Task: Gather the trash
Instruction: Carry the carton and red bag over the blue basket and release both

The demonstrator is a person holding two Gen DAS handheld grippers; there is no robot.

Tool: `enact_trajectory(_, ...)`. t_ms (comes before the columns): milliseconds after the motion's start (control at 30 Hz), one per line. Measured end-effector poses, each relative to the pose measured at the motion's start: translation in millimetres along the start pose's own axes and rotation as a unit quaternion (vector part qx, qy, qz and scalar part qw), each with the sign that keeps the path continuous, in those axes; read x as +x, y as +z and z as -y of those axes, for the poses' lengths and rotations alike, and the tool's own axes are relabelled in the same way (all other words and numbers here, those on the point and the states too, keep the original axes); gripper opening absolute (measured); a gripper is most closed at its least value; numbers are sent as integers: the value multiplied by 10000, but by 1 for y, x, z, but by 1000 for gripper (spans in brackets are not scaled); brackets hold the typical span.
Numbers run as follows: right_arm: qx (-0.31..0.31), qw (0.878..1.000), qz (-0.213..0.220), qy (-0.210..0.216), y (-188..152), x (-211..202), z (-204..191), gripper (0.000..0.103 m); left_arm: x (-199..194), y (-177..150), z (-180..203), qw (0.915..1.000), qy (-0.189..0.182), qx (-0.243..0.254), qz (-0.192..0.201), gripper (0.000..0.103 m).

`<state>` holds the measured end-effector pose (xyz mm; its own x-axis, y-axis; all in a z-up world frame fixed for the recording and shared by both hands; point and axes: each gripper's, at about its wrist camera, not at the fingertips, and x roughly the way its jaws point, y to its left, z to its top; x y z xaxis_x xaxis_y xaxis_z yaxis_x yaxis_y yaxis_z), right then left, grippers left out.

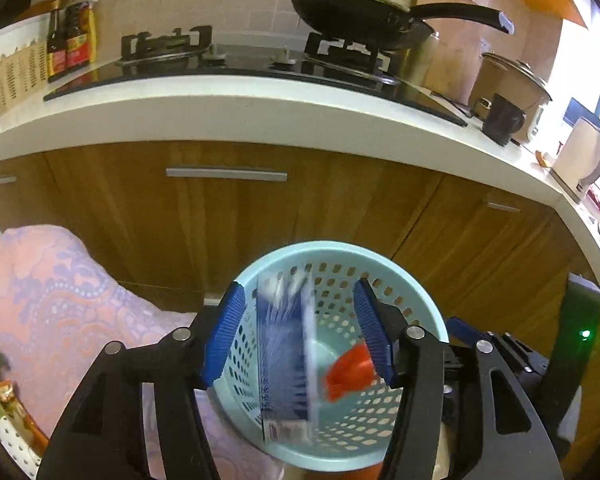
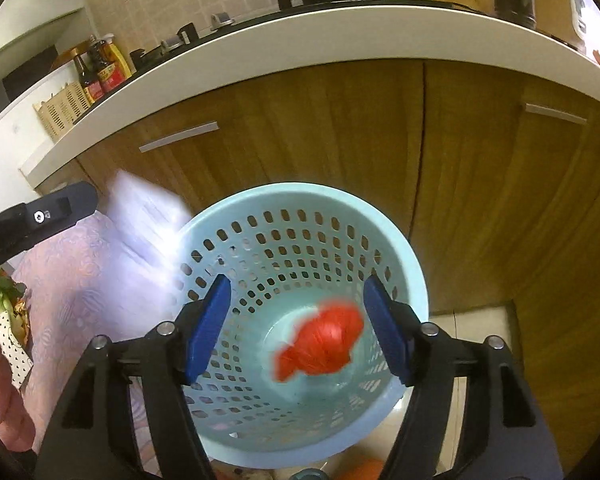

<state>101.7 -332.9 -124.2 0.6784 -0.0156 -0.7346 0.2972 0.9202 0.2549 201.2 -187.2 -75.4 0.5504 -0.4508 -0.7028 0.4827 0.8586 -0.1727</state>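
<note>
A light blue perforated waste basket (image 1: 396,280) (image 2: 414,280) stands on the floor in front of wooden cabinets. My left gripper (image 1: 298,336) is open above the basket. A blurred blue and white packet (image 1: 286,344) is between its pads, free of both, over the basket mouth. The same packet shows as a white blur at the basket's left rim in the right wrist view (image 2: 148,224). My right gripper (image 2: 296,320) is open above the basket. A blurred red crumpled wrapper (image 2: 320,342) (image 1: 346,372) is inside the basket, near the bottom.
A pink and purple patterned cloth (image 1: 60,304) covers a surface left of the basket. The white counter (image 1: 260,116) carries a gas hob, a black frying pan (image 1: 364,16), sauce bottles (image 1: 72,36), a rice cooker and a kettle. Vegetables and packaging lie at far left (image 2: 8,312).
</note>
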Motion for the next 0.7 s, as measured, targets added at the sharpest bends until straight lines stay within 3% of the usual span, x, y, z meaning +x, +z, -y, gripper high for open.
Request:
enact_trajectory(167,49,9999,93,85,1,-12,3,65,-7,-5,0,10000,53,40,20,55)
enact_trajectory(367,-252,9985,460,179,6,-48,-22,65,-53,-13,0,9992,-12,84,383,55)
enact_trajectory(533,-724,9912,931,598,6,-95,-73,65,-120,-27,-11,9962,123,54,865,56)
enact_trajectory(700,-1227,9776,1239,1175,-9,-127,-139,65,-199,-53,-46,9892,499,-182,1365,66)
